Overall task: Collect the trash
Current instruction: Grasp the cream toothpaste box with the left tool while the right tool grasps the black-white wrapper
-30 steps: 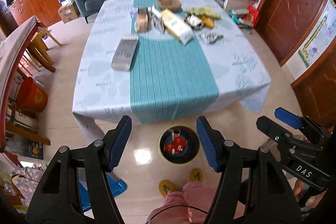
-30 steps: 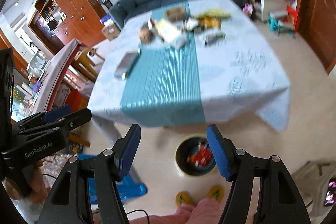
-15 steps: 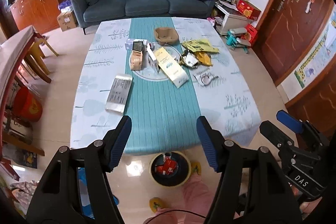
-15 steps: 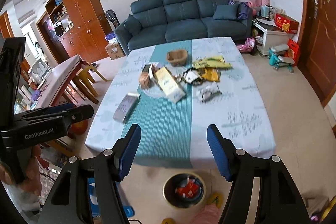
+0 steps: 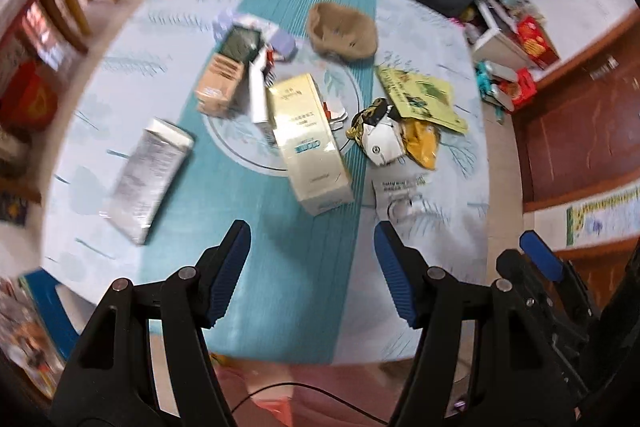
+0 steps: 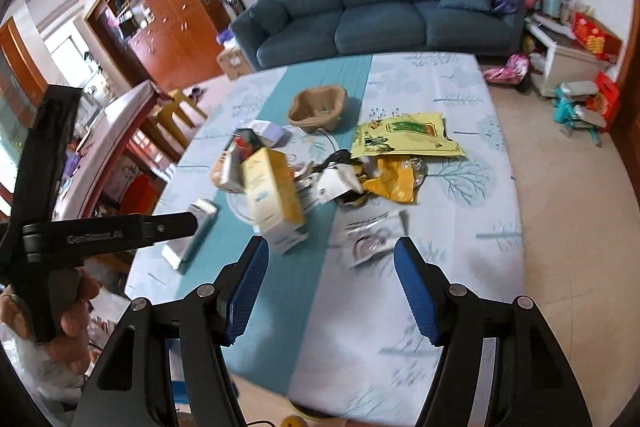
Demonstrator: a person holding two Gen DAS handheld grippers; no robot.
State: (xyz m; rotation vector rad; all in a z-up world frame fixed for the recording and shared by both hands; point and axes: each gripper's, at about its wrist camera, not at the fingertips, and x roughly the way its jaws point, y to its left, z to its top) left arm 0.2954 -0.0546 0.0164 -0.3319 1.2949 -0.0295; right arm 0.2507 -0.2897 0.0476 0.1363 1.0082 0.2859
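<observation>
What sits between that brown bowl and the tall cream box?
In the left wrist view, only bare tablecloth between brown bowl and cream box.

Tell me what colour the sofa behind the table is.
The sofa is dark teal-blue, clearest in the right wrist view.

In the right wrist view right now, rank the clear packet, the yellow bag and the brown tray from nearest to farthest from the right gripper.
From the right gripper:
1. Clear packet, just ahead between the fingers.
2. Yellow bag, mid-table, right of centre.
3. Brown tray, far end, on the teal runner.
</observation>
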